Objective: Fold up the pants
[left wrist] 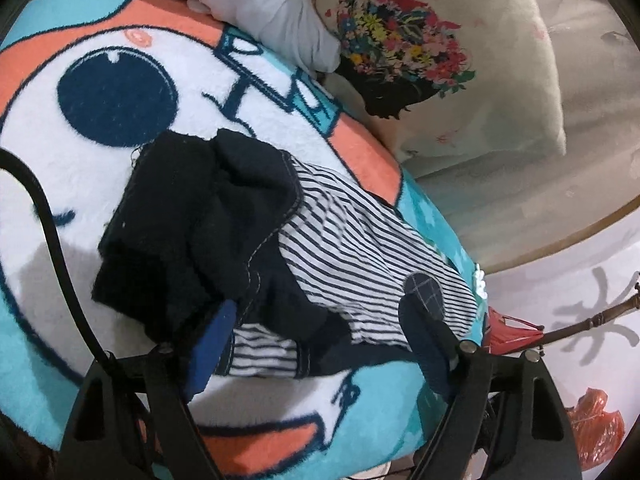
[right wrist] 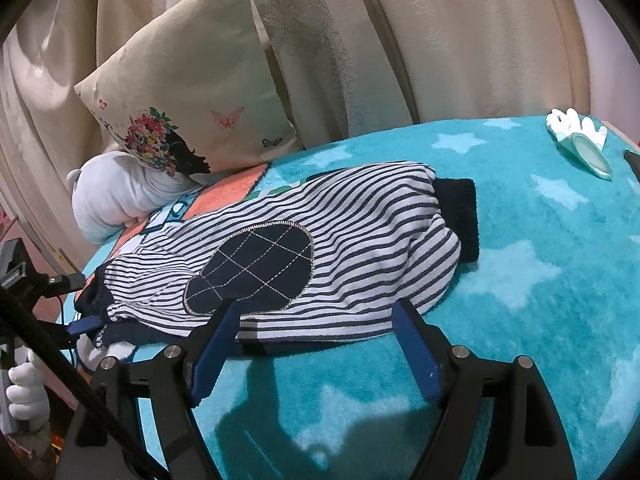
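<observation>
Both tongs spread wide, nothing pinched: left gripper (left wrist: 324, 320) with blue-padded fingers (left wrist: 212, 344) straddling the waist end of the small navy-and-white striped knit pants (left wrist: 352, 248); right gripper (right wrist: 312, 344) poised at the near edge of the same garment, beside the quilted navy oval knee patch (right wrist: 250, 270).

Pants lying on the fluffy turquoise cartoon-print fleece blanket (right wrist: 520, 320), legs apparently stacked one over the other lengthwise, navy ribbed cuff (right wrist: 458, 220) at the far end, navy waistband (left wrist: 180, 220) bunched and crumpled at the near end of the left-wrist view.

Progress, as judged: lengthwise fold seemingly done; waist not yet smoothed; crosswise fold, cuff to waist, not yet made. Roughly halfway at best.

Writing: large dark-blue block characters (left wrist: 272, 88) woven into the blanket, partly hidden and not readable with confidence. No brand tag or label visible on the pants.

Surroundings: cream cushion with floral and butterfly print (right wrist: 188, 88) leaning against beige curtains (right wrist: 440, 40); pale rolled cloth (right wrist: 116, 196) beneath it; white-and-teal glove-shaped object (right wrist: 580, 136) at the far blanket corner.
</observation>
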### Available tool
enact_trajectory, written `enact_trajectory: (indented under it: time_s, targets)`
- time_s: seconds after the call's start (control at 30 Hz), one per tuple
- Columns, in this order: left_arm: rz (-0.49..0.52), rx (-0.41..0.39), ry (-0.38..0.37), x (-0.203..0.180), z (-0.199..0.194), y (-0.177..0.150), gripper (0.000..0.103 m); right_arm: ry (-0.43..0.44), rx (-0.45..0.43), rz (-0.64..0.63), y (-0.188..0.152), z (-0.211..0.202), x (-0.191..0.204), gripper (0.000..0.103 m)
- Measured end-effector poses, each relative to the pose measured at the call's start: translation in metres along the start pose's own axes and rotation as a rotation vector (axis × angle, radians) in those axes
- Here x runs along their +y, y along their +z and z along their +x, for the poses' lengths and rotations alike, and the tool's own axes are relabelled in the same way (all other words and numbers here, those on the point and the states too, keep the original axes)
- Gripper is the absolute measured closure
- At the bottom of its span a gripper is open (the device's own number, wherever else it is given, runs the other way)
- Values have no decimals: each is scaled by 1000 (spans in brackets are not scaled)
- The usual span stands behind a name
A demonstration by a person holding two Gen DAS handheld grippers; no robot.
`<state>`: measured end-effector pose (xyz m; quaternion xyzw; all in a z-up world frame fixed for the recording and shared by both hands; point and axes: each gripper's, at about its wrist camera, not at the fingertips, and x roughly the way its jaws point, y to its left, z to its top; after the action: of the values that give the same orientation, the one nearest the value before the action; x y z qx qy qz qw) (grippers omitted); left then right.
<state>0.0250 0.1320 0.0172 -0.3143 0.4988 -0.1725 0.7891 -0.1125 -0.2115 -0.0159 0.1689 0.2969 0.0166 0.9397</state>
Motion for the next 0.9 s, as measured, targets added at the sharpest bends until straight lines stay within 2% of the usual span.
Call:
enact_trajectory:
  time_s: [0.03, 0.07, 0.1, 0.13, 0.17, 0.27, 0.33, 0.53, 0.6, 0.63, 0.7, 0.77, 0.83, 0.9]
  targets:
    - [-2, -6, 8, 0, 0, 1, 29, -2, 2, -3, 0, 0, 1, 21]
    - [0, -11, 20, -1, 0, 3, 52, -7, 6, -12, 1, 0, 2, 21]
    - [5, -5, 27, -2, 1, 5, 69, -18, 10, -26, 1, -1, 4, 21]
    - [5, 17, 13, -1, 4, 7, 90, -29, 12, -39, 2, -2, 6, 21]
    - [1, 26, 6, 0, 6, 8, 96, -34, 6, -56, 3, -8, 9, 21]
    - [17, -1, 16, -2, 4, 11, 99, 46, -8, -49, 8, -23, 15, 21]
    - [29, -16, 0, -5, 1, 14, 100, 163, 23, -16, 12, -25, 18, 21]
    - [98, -64, -23, -23, -16, 15, 101, 550, 205, 148, 15, 13, 37, 21]
    - [114, -71, -25, -25, -23, 10, 99, 689, 281, 231, 13, 33, 46, 21]
    - [121, -75, -18, -25, -26, 7, 95, 739, 309, 267, 12, 41, 50, 21]
    - [118, -84, -19, -22, -30, 2, 86, 784, 361, 323, 10, 61, 61, 21]
    - [102, -88, -25, -16, -34, -2, 69, 761, 395, 334, 10, 74, 70, 21]
    - [79, -95, -33, -8, -38, -7, 61, 726, 391, 337, 10, 82, 77, 22]
    - [77, -94, -26, -3, -39, -9, 58, 690, 360, 337, 13, 82, 80, 22]
